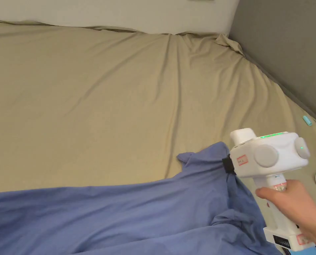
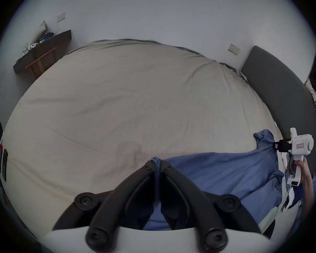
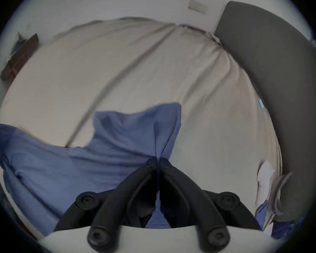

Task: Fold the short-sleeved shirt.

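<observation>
The shirt [image 1: 120,215], blue, lies stretched across the near edge of the bed [image 1: 104,99], pulled out wide, probably to flatten it before folding. The right tongs [image 3: 157,161] are clenched on its right end; the left tongs [image 2: 157,163] pinch its left end. Far right, a grey headboard [image 2: 281,96], then a small turquoise clip [image 1: 307,120], well clear.

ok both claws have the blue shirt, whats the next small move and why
Probably carry both claws forward and lower the shirt flat onto the bedsheet. The left claw and right claw each pinch an edge, and the cloth between them sags, bunched.
</observation>
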The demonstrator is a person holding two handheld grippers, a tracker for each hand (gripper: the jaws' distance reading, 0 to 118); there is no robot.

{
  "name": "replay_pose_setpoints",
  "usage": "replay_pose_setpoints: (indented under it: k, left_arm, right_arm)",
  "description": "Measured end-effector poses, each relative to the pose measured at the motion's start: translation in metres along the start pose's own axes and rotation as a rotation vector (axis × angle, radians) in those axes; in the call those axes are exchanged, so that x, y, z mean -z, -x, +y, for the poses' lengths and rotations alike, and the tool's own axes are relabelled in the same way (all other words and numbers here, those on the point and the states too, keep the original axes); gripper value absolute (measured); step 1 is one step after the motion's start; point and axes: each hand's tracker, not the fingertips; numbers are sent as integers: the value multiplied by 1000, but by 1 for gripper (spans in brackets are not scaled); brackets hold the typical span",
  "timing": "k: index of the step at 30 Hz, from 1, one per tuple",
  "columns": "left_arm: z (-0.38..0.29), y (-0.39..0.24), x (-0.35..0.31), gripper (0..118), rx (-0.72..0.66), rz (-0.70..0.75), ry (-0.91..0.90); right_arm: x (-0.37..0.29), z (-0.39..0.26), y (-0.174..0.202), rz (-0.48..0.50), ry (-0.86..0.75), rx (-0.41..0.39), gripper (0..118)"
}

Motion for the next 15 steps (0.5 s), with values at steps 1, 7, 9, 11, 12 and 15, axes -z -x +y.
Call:
replay_pose_setpoints:
  k: [1, 7, 9, 11, 12, 15]
  left_arm:
    - [-1, 1, -9, 2, 3, 2, -15]
    - [-43, 8, -81, 2, 64, 46, -54]
    - [-66, 12, -95, 2, 69, 76, -29]
    - [-90, 16, -101, 2, 77, 121, 2]
    - [-102, 19, -100, 2, 68, 135, 30]
    - [-132, 27, -90, 2, 55, 143, 108]
  right_arm:
    - [-15, -3, 0, 2, -30, 6, 4]
    - [-130, -64, 13, -5, -232, -52, 4]
    - [-152, -96, 16, -7, -246, -47, 4]
    - [-164, -127, 19, 9, -249, -41, 4]
    - [-167, -144, 21, 6, -243, -36, 4]
    - [-160, -186, 22, 10, -159, 2, 4]
